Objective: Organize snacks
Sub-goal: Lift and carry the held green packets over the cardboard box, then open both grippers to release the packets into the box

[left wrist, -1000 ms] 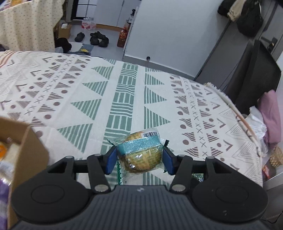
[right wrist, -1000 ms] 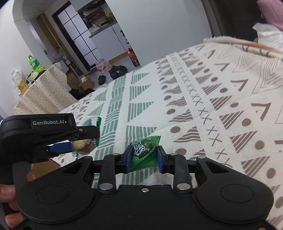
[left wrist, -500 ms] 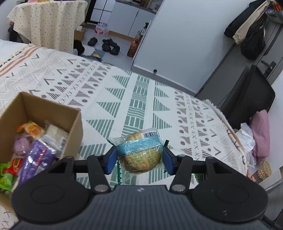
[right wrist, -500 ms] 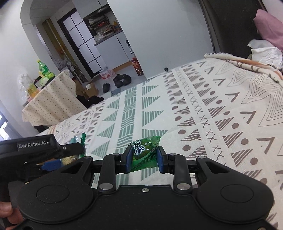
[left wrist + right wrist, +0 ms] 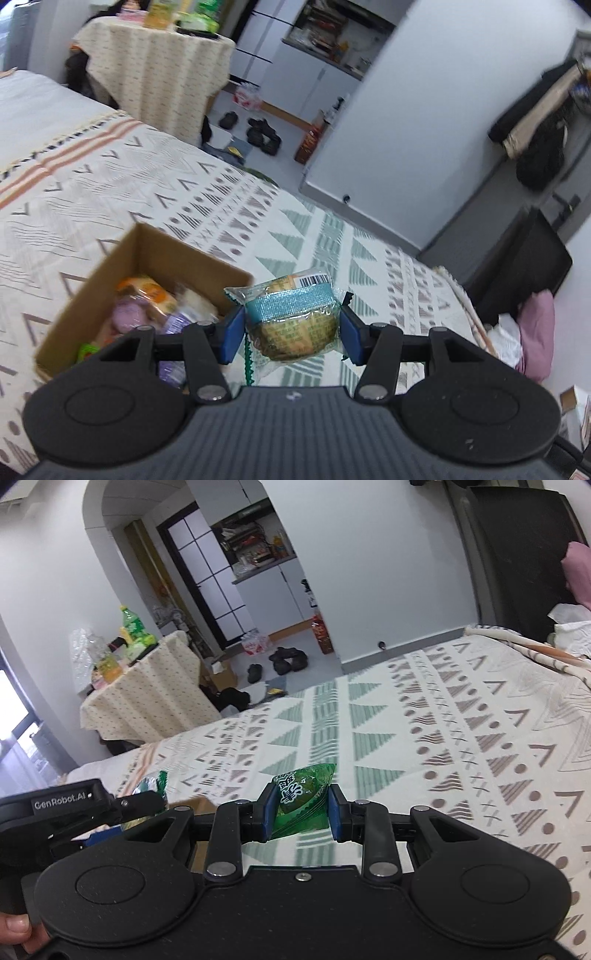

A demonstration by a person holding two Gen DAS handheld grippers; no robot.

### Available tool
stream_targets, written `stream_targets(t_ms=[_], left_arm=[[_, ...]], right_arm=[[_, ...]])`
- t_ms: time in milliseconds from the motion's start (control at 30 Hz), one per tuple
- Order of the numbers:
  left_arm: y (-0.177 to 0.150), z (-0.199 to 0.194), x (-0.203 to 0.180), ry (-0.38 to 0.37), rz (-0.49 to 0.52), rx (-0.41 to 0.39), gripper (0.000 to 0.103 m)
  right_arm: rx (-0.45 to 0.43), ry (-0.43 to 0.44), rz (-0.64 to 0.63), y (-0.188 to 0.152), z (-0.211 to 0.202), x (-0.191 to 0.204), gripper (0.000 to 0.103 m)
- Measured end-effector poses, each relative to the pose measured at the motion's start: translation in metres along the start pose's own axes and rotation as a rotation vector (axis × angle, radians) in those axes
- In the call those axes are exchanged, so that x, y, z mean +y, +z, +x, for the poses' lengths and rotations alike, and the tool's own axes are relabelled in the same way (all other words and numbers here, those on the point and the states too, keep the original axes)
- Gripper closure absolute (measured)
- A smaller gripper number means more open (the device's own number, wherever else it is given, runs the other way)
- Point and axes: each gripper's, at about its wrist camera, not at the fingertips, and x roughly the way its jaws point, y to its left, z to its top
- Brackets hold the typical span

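We are holding the left gripper (image 5: 291, 332) clamped on a clear-wrapped round cake with a teal band (image 5: 291, 317), raised above the patterned bedspread (image 5: 110, 192). Compared with a second ago, the open brown cardboard box (image 5: 74, 306) is sliding from the left edge into full view, its near-right corner now just left of the cake, so we are judging the carry nearly complete. The box is already holding several wrapped snacks (image 5: 147, 302) (colours blurred). The right gripper (image 5: 301, 812) is pinching a green triangular candy packet (image 5: 301, 797) over the bedspread, waiting its turn to the right of the left tool.
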Motion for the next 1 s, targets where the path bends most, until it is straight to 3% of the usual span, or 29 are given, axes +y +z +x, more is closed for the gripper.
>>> stream_targets(t_ms=[433, 733, 933, 1000], left_arm=[[0.028, -0.027, 0.064, 0.070, -0.130, -0.043, 0.049], [0.030, -0.018, 0.086, 0.099, -0.176, 0.001, 0.048], [0.030, -0.009, 0.098, 0.139, -0.204, 0.049, 0.040], [0.030, -0.010, 0.103, 0.132, -0.224, 0.054, 0.031]], right_arm=[[0.009, 0.089, -0.052, 0.002, 0.008, 0.067, 0.075], [0.061, 0.129, -0.074, -0.015, 0.026, 0.104, 0.075], [0.102, 0.147, -0.079, -0.027, 0.039, 0.119, 0.075], [0.126, 0.155, -0.074, -0.031, 0.043, 0.122, 0.074]])
